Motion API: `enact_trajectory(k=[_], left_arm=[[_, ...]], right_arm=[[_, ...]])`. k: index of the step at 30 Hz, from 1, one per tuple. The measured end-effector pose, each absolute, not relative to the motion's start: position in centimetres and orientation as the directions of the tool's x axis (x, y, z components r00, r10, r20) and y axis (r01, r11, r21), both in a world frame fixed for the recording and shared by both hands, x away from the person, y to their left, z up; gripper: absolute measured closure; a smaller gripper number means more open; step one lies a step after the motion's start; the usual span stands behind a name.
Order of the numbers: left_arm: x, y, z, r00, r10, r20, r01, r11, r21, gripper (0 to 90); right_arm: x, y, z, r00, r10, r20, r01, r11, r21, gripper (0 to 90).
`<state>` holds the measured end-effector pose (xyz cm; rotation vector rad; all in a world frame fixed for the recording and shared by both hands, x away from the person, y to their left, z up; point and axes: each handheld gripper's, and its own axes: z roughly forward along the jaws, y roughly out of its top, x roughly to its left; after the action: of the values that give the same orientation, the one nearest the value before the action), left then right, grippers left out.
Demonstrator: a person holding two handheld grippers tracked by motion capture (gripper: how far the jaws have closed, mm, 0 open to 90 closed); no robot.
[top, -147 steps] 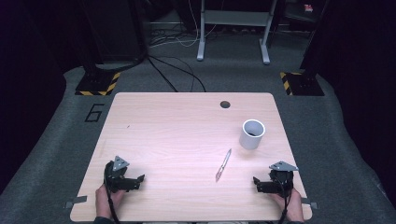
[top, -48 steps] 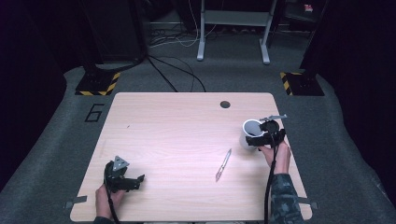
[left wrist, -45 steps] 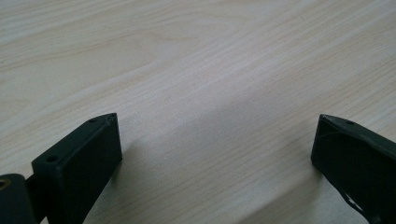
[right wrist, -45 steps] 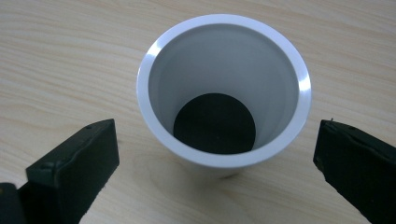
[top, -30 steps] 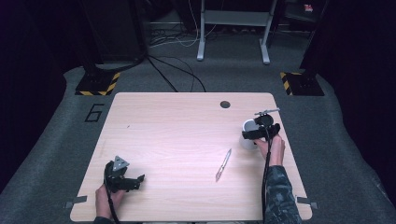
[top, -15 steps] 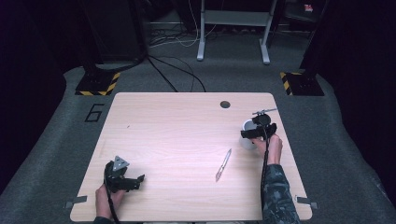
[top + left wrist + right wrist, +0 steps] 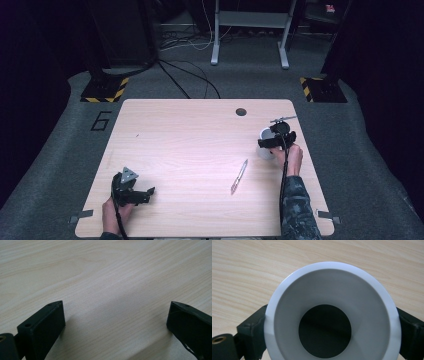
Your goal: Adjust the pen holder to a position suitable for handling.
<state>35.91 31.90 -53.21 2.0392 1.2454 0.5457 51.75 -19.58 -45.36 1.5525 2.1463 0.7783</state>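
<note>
A white cup [image 7: 265,150] stands upright at the right side of the wooden table [image 7: 190,140]. My right gripper [image 7: 272,142] hangs over it from the near side. In the right gripper view I look down into the cup [image 7: 332,287]; my right gripper [image 7: 332,322] is open, one black jaw on each side of the cup's wall below its rim, and the rim hides whether they touch. My left gripper [image 7: 146,192] rests at the near left of the table; in its own view the left gripper [image 7: 115,315] is open over bare wood.
A slim silver pen-like tool [image 7: 239,176] lies on the table left of and nearer than the cup. A dark round hole [image 7: 241,111] sits near the table's far edge. Cables and a desk frame stand on the floor beyond.
My right gripper travelled from the near right corner to the cup and has settled lower around it. The left gripper stayed still.
</note>
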Motion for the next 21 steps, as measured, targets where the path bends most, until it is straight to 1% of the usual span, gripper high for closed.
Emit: enact_trajectory(k=[9,14,21], left_arm=[[35.9,31.9,-53.2,0.455,0.89,0.004,0.607,-0.313,0.731,1.8],[35.9,31.9,-53.2,0.455,0.89,0.004,0.607,-0.314,0.73,1.7],[35.9,31.9,-53.2,0.455,0.89,0.004,0.607,-0.314,0.73,1.8]], right_arm=[[51.9,-19.4,-45.4,-0.321,0.947,0.014,0.733,0.239,0.637,5.8],[52.3,-19.2,-45.3,-0.33,0.944,0.015,0.741,0.249,0.623,5.8],[53.0,-18.1,-45.2,-0.346,0.938,0.012,0.739,0.265,0.619,5.8]])
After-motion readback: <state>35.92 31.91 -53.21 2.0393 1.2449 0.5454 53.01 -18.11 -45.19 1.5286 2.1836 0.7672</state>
